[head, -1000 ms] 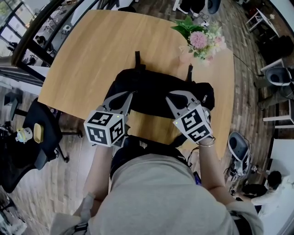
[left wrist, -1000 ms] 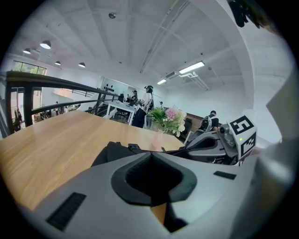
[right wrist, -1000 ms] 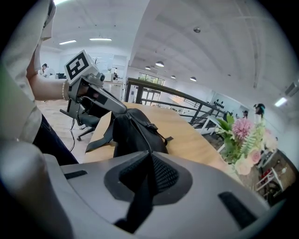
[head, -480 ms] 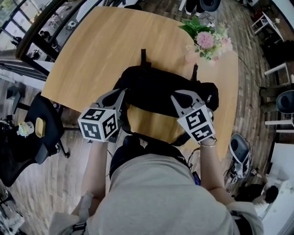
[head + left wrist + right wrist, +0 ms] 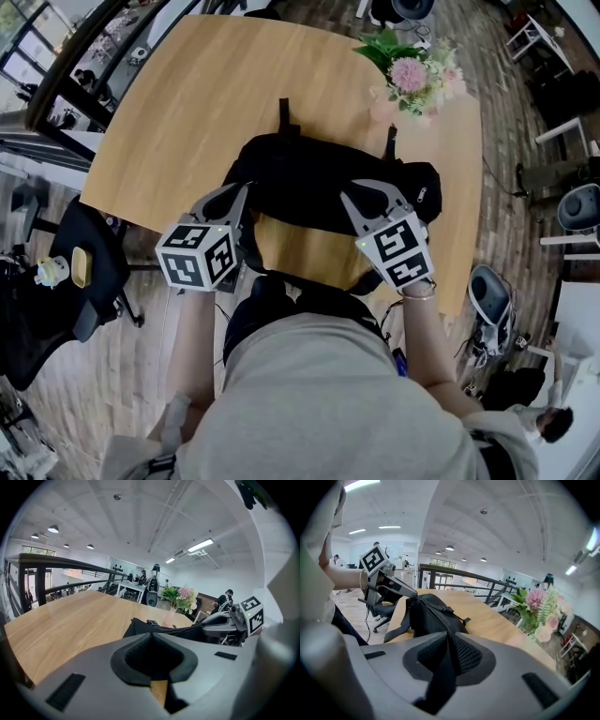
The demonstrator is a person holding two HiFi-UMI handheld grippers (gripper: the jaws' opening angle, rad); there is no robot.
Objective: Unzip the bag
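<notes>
Bag: the black fabric bag (image 5: 319, 187) lies across the near half of the pale wooden bench (image 5: 178, 103). Two of its straps point toward the bench's far side.
Left tongs: the left tongs (image 5: 151, 637) are closed together on the fabric at the bag's left end. In the right gripper view that end sits raised at their tips.
Right tongs: the right tongs (image 5: 448, 637) are clamped on the bag's right part. The zip line runs straight into them, and a black fold hangs below.
Between them: the bag's top ridge runs taut from one gripper to the other.
Flowers: a bunch of pink and white flowers with green leaves (image 5: 410, 75) stands at the bench's far right corner. It is near the bag and apart from it.
</notes>
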